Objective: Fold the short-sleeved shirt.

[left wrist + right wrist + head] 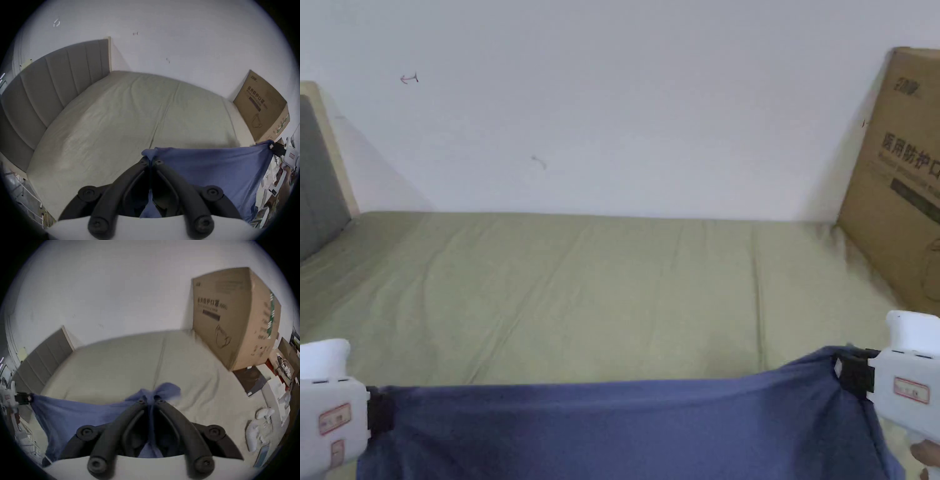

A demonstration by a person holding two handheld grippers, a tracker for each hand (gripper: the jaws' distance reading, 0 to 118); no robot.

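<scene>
Matt blue cloth shirt [625, 425]; creased olive cotton-like bed sheet [600, 294]; plain brown cardboard box [900, 181]; padded grey fabric headboard [48, 84].

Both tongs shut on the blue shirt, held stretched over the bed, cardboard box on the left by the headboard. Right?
Not quite: the cardboard box stands on the right, opposite the headboard, as the head view shows. The rest holds: left tongs and right tongs are shut on the blue shirt, stretched over the bed.
</scene>
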